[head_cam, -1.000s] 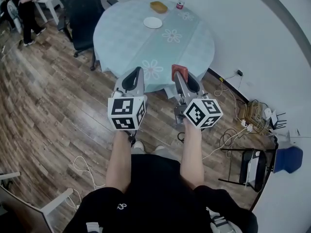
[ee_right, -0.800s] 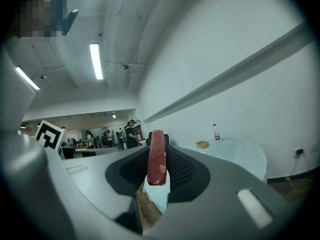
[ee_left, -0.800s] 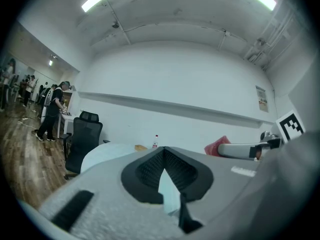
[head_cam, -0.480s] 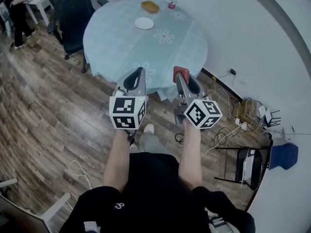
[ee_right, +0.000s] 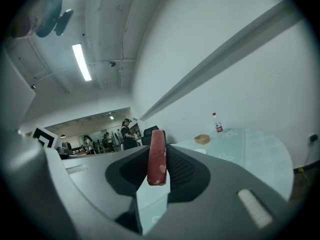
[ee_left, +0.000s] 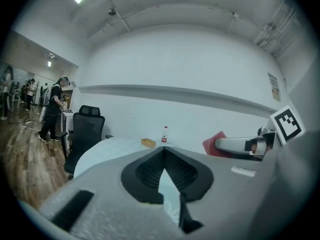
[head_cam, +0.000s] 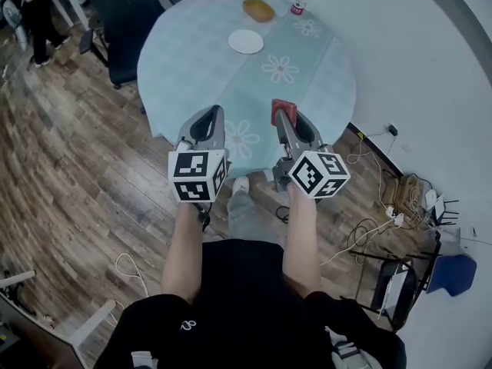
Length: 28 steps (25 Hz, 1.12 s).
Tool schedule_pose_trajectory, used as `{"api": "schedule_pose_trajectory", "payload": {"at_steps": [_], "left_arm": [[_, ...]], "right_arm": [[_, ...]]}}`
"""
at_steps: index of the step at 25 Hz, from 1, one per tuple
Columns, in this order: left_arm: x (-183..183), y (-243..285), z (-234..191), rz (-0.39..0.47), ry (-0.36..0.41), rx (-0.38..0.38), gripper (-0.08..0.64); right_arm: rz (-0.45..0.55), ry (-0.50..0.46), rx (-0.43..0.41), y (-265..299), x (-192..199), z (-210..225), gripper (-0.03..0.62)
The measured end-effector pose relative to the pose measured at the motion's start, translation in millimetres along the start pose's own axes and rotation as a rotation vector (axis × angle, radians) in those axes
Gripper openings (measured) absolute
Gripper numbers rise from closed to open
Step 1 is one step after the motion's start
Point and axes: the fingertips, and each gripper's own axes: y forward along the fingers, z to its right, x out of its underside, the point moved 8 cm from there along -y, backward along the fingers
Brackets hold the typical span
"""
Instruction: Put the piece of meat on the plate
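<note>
A round table with a pale blue flowered cloth (head_cam: 192, 60) stands ahead of me. A small white plate (head_cam: 246, 41) lies on its far half and shows small in the right gripper view (ee_right: 200, 151). My right gripper (head_cam: 281, 114) hangs over the table's near edge, shut on a red piece of meat (head_cam: 281, 107). The meat stands on edge between the jaws (ee_right: 157, 157) and also shows in the left gripper view (ee_left: 215, 143). Beside it, my left gripper (head_cam: 214, 112) has its jaws together with nothing in them (ee_left: 163, 150).
A yellow bowl (head_cam: 259, 8) and a red-capped bottle (head_cam: 300, 1) stand at the table's far edge. A black office chair (head_cam: 123, 21) is at the table's left. Cables and a power strip (head_cam: 388, 206) lie on the wooden floor at the right. A person (head_cam: 34, 10) stands far left.
Both grippers have moved forward together, from before the table's near edge to over it. The meat has stayed in the right gripper. The table has come closer in the view.
</note>
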Motion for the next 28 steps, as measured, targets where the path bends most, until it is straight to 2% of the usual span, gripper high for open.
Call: {"api": "schedule_pose_trajectory", "payload": {"at_steps": [3, 6, 12, 22, 28], "left_arm": [[-16, 51, -12, -0.003, 0.013, -0.023, -0.008], [-27, 99, -12, -0.021, 0.016, -0.009, -0.008], [-37, 168, -22, -0.055, -0.011, -0.033, -0.008], [-30, 239, -16, -0.156, -0.008, -0.003, -0.008], [0, 258, -40, -0.232, -0.050, -0.001, -0.008]], "right_arm": [[-0.004, 0.005, -0.043, 53, -16, 27, 0.100], [-0.001, 0.042, -0.044, 94, -33, 66, 0.100], [0.010, 0.105, -0.057, 150, -51, 127, 0.100], [-0.018, 0.195, 0.010, 179, -46, 190, 0.100], [-0.102, 0.220, 0.053, 199, -9, 203, 0.100]]}}
